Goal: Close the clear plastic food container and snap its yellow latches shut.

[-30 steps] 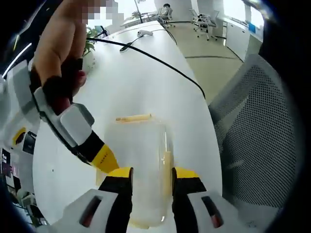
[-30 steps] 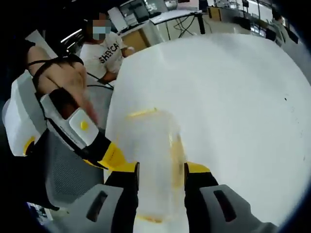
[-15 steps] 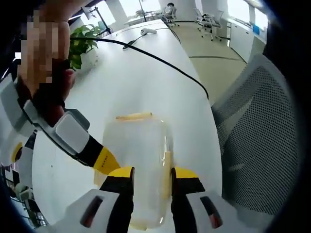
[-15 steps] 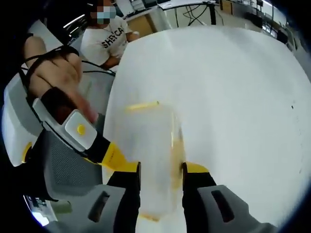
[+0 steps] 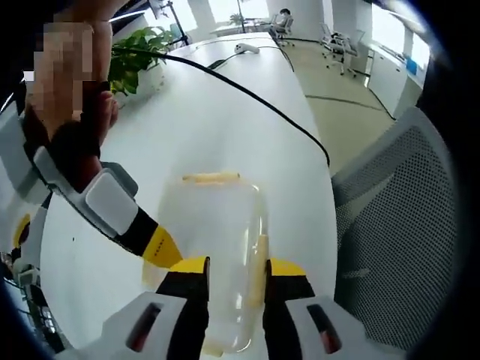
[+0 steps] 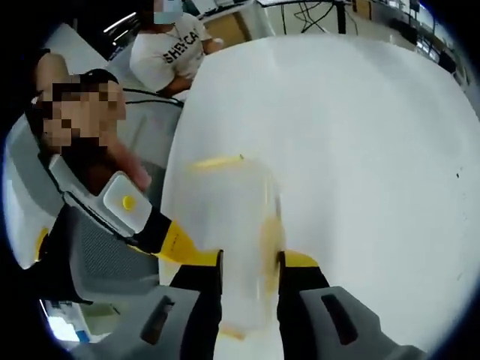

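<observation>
clear container [image 5: 221, 240] on white tabletop [image 5: 202, 127], contents not discernible, left hand-held gripper [image 5: 235, 274] jaws clamped on its near end, right hand-held gripper [image 6: 250, 266] likewise pinching it, yellow latch [image 5: 211, 178] at far end

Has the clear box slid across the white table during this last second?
Cannot tell. The clear container sits between the left gripper jaws as before, while the black cable and plant shifted, so the camera moved.

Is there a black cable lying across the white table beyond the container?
Yes, in the left gripper view a black cable crosses the white table past the container.
</observation>
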`<state>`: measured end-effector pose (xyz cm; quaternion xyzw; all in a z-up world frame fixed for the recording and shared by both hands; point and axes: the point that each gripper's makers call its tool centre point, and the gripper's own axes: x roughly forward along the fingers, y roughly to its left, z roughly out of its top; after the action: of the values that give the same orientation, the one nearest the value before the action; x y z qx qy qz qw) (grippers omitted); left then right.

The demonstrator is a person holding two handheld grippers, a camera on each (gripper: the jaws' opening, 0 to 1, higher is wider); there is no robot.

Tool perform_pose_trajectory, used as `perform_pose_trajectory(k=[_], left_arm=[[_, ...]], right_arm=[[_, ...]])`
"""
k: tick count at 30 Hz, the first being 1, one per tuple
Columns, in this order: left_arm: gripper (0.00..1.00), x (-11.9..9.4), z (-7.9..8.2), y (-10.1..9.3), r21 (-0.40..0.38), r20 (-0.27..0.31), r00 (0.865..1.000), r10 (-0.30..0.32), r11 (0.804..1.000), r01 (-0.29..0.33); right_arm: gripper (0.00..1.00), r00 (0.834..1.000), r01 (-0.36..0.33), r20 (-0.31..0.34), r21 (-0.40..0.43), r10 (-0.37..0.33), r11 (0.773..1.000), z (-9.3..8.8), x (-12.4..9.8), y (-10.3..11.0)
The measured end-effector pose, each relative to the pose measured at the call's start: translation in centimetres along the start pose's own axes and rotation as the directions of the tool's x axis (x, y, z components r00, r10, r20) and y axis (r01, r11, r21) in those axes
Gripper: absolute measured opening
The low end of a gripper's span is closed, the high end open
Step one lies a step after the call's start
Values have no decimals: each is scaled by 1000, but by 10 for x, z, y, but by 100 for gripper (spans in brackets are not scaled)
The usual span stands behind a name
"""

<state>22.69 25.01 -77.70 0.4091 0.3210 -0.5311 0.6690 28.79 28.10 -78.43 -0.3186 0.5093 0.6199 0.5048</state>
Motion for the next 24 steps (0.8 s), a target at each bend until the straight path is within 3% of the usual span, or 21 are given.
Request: perform_pose_trajectory(k=[1,2,3,6,8,12,14,17,24], left_arm=[[19,1,-1,0,-11,-16,1000,14,1000,-14],[19,0,1,2,46,-28,999,16,999,-14],[19,0,1,1,-3,-37,999,13,1000,-13],[19,-1,-2,-1,6,-24,1000,3,1000,-2],[19,-1,-3,-1,1,-2,1000,2,1000,-2],[19,1,0,0,8,-13,1000,5,1000,-5],[19,1,0,-2,5,-2,1000,4,1000,-4],[20,1,1,-3,-1,5,1000,8,1000,-8],[21,-1,0,-2,10,5,1000,23,1000,-23]], right_arm=[[23,1000,4,-11,1,-4,1000,0,0,0],[23,999,12,-36,-7,-12,1000,-1,1,1],[23,998,18,-54,-16,-18,1000,-1,1,2],[23,996,28,-83,-16,-29,999,0,2,2],[22,995,28,-91,-17,-29,999,0,2,1],[19,995,29,-98,4,-28,1000,2,2,0],[19,992,17,-125,-27,-21,999,2,2,-1],[21,990,22,-139,4,-21,1000,2,2,-2],[23,985,73,-158,-25,-76,997,1,-1,1]])
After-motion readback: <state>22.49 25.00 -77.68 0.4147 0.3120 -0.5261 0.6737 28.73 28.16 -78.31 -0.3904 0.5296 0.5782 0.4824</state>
